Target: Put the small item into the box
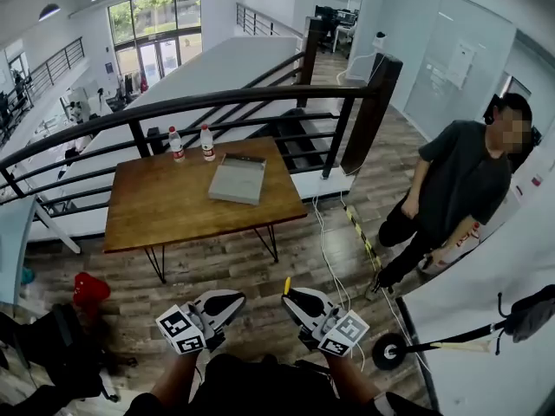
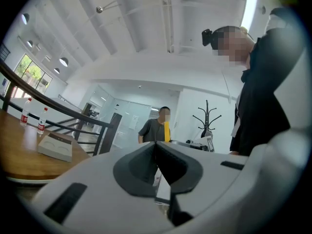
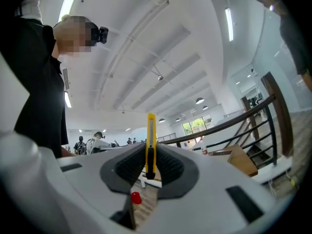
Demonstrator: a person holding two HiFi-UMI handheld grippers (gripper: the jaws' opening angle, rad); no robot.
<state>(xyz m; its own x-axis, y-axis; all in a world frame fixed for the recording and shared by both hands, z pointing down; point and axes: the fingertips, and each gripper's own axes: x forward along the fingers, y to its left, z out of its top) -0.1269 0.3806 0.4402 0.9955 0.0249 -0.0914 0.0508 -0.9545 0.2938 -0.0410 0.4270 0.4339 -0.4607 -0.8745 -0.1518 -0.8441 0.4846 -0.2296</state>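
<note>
Carry step: right tool (image 1: 296,301) gripping yellow cutter (image 3: 151,145), left tool (image 1: 227,302) clenched empty. I'm needing walk-up to box (image 1: 237,178) at counter's (image 1: 156,206) far edge.

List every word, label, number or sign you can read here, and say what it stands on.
Nothing here is legible as text.
On the bottles: red labels, too small to read.
On the wall sheet: print too small to read.
On the marker cubes: black square patterns only, no words.
On the box and the yellow cutter: no print shows.
</note>
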